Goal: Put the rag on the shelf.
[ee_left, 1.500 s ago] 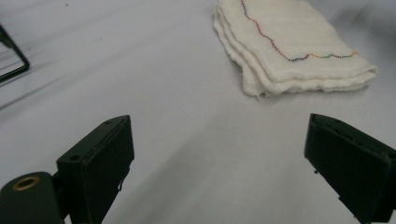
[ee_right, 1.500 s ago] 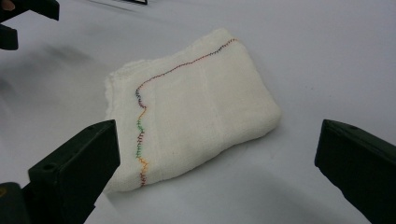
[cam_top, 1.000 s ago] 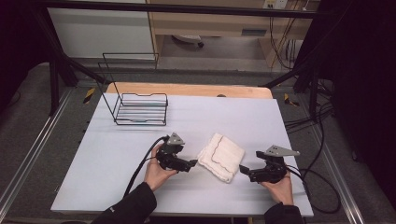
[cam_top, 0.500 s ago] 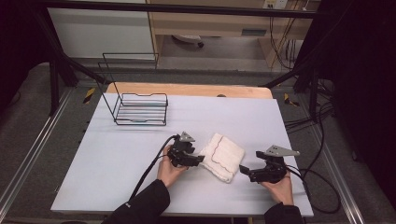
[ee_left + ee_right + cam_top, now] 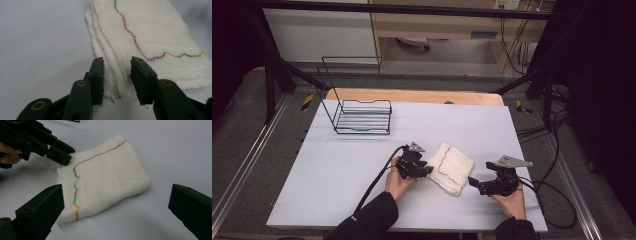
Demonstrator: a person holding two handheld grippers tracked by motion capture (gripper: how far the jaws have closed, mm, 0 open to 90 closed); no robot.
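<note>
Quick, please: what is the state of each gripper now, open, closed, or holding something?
Left gripper: jaws just been closing around the cloth corner; firm grip cannot be told.
Right gripper: wide open, holding nothing, near the cloth.

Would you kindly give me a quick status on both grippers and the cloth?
Left gripper closing around folded cloth corner, pads not yet pressing. Right gripper open, short of cloth. Wire rack far off, nothing in the way.

A folded cloth (image 5: 452, 167) lies on the bench (image 5: 362, 165) between the left gripper (image 5: 426, 171) and right gripper (image 5: 472, 182); a wire rack (image 5: 363, 117) stands behind, far left.
</note>
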